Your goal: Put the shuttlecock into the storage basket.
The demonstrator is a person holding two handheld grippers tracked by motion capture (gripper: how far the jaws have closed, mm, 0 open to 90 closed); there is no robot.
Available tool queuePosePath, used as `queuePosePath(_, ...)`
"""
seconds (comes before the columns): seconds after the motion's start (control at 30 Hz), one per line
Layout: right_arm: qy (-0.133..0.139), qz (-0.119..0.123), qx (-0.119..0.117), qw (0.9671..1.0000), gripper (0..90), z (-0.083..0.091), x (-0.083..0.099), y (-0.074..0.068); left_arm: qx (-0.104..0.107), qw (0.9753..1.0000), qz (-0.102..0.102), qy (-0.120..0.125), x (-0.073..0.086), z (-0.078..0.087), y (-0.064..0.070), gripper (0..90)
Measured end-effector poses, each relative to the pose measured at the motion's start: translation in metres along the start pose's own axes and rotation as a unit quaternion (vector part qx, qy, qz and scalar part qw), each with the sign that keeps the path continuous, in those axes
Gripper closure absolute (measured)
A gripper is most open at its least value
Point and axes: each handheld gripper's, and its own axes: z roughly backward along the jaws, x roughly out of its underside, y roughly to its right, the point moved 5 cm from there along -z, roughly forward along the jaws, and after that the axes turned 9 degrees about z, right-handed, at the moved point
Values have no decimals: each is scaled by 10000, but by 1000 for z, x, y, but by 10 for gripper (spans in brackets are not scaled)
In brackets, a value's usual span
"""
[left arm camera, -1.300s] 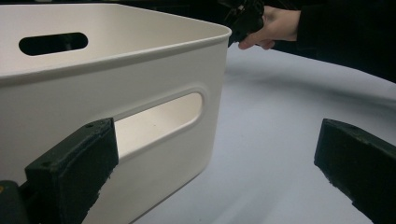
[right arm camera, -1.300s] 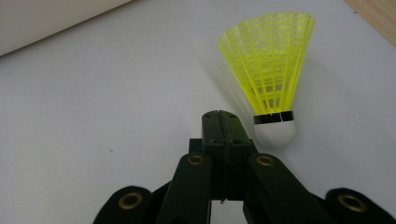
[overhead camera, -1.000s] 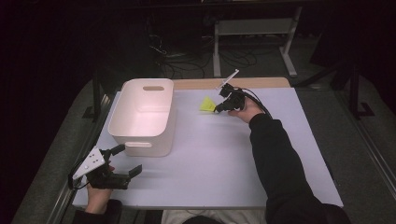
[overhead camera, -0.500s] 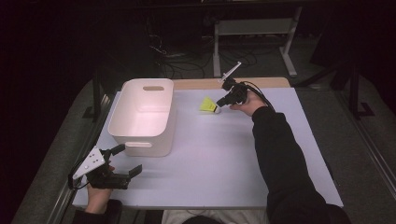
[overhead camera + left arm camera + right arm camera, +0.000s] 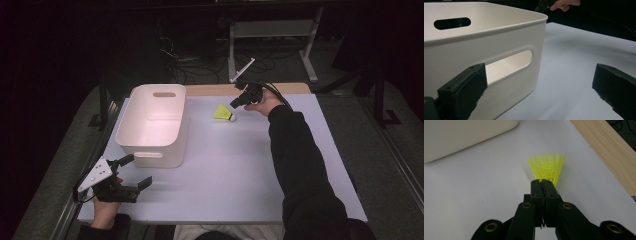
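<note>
Desk scene with bin, shuttlecock and two hand-held grippers.
The desk (image 5: 240, 175) carries a white bin (image 5: 152, 125) toward its left edge; the left hand-held gripper (image 5: 135, 172), jaws apart, sits near the front-left corner; the right hand-held gripper (image 5: 233, 103), jaws pressed together, meets the yellow shuttlecock (image 5: 224, 113) lying near the far edge.
</note>
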Motion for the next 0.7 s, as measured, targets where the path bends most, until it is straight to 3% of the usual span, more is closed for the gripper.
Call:
queuePosePath(0.23, 2, -107, -131, 9999, 826, -7, -1, 6, 5, 10000, -4, 11, 0, 1, 0, 0)
queuePosePath(0.33, -158, -30, -207, 9997, 783, -15, 2, 4, 23, 10000, -4, 10, 0, 0, 0, 0)
queuePosePath(0.57, -517, 8, -188, 9985, 547, -27, 8, 3, 19, 10000, -3, 11, 0, 0, 0, 0)
queuePosePath(0.7, -675, 83, -95, 9976, 357, -32, 11, 3, 22, 10000, -3, 9, 0, 0, 0, 0)
